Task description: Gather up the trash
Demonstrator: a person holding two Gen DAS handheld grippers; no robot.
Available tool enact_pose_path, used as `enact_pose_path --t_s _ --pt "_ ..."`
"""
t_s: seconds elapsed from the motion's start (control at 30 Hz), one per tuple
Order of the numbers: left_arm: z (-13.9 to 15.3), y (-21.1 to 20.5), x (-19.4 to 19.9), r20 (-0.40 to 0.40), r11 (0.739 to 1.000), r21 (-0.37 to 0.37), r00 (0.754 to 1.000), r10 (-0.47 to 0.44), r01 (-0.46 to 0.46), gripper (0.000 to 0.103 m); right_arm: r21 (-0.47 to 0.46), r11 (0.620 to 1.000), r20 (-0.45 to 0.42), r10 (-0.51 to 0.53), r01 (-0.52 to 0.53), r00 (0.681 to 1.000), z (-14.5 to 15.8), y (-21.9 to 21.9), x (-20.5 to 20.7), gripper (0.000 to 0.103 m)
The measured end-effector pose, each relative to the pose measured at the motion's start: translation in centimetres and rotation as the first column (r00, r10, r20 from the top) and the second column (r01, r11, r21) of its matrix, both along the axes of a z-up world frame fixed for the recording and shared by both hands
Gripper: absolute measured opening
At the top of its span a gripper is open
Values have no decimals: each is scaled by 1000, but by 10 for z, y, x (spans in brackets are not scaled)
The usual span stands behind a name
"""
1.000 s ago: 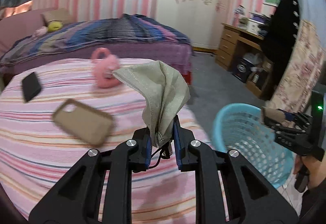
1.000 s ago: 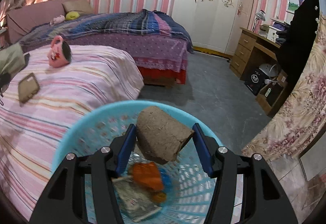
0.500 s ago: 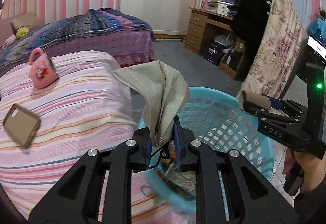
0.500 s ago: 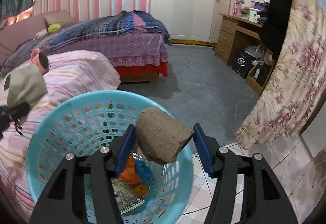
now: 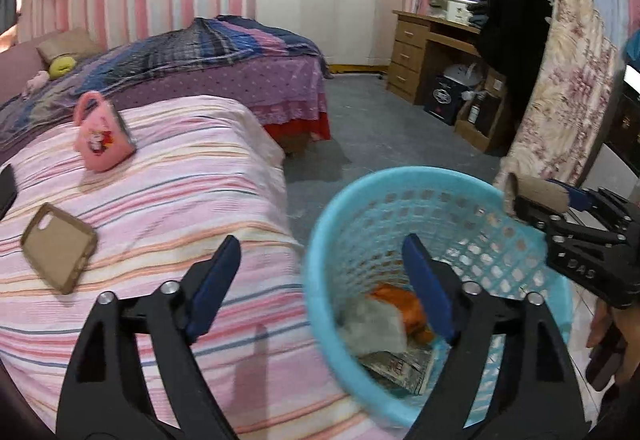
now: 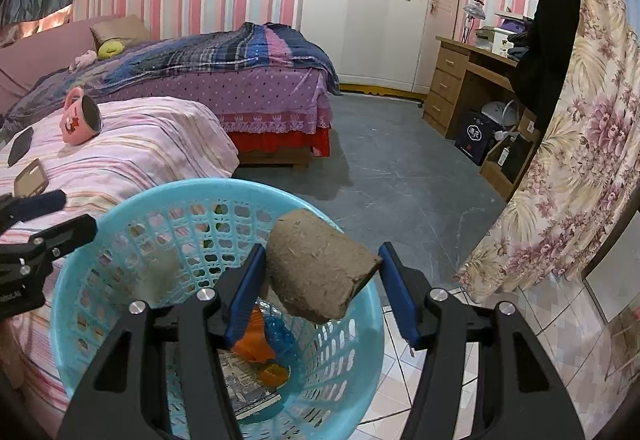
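trash lies inside the blue basket (image 5: 400, 191) beside the striped bed (image 5: 180, 179). left gripper (image 5: 320, 268) hangs over its rim, fingers spread wide and empty. right gripper (image 6: 320, 280) clamps a cardboard roll (image 6: 320, 264) above the basket.

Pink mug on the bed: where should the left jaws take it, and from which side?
Probably the handle. The pink mug lies on its side on the striped bed, handle loop uppermost, mouth facing right. Bring the open left gripper down from above and close across the loop; the round body could roll.
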State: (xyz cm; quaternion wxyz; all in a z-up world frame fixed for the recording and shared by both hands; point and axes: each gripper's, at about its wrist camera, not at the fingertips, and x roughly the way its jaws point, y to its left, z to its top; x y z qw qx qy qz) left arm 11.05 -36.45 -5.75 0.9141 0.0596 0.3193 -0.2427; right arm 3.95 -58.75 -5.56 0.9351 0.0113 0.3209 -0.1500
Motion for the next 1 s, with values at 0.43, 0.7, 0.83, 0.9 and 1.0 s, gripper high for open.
enact_pose_path --t_s 0.43,0.7,0.83,0.9,1.0 --pt "11 73 -5 74 987 10 984 160 -161 97 -9 1000 -9 12 -13 1000 0 20 11 74" --pt "35 127 -37 147 978 2 968 205 -208 97 44 999 -13 0 1 1000 7 34 22 89" --pt "49 160 -56 175 972 -22 957 233 -233 97 52 999 8 -15 15 1000 16 50 25 98" --pt "54 176 -64 186 970 -27 952 243 -243 97 45 999 21 -6 5 1000 17 63 25 98" --pt "60 201 -77 205 963 -27 941 268 -269 97 37 999 33 22 -23 999 24 87 24 98"
